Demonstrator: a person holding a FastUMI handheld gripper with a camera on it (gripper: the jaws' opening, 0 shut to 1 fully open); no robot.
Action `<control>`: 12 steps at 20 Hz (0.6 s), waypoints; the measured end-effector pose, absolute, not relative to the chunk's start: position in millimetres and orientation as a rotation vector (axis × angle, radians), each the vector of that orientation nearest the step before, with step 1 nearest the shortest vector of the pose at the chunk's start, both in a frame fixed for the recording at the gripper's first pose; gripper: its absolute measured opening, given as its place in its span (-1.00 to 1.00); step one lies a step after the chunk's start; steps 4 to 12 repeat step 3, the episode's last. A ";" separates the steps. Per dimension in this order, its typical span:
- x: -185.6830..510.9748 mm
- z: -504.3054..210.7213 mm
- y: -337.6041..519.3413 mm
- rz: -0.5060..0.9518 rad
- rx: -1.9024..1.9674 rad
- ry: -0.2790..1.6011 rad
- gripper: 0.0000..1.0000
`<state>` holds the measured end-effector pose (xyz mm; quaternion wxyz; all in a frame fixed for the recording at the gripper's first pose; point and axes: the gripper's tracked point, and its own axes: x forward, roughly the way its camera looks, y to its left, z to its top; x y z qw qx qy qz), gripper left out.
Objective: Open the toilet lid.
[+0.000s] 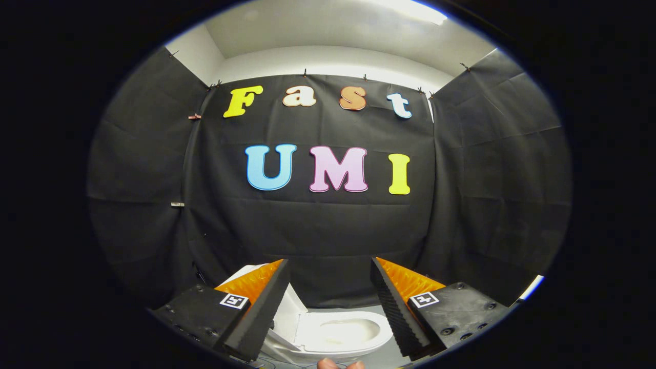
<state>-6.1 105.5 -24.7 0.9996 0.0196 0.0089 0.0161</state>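
Black cloth walls (328, 230) close the booth on three sides, leaving a strip of grey floor (359, 309) at their foot. The white toilet (338, 335) sits low between the jaws, bowl exposed, its lid (289, 312) raised beside the left finger. The gripper (328, 302) is released, gripping nothing.

A white toilet (341, 333) sits low between and beyond the parted jaws, its bowl exposed, the lid (289, 312) standing raised beside the left jaw.
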 end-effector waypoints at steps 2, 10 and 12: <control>-6.1 -24.3 104.9 0.031 0.039 0.018 0.97; -6.1 -24.1 104.4 0.030 0.039 0.018 0.97; -6.1 -24.1 104.4 0.030 0.039 0.018 0.97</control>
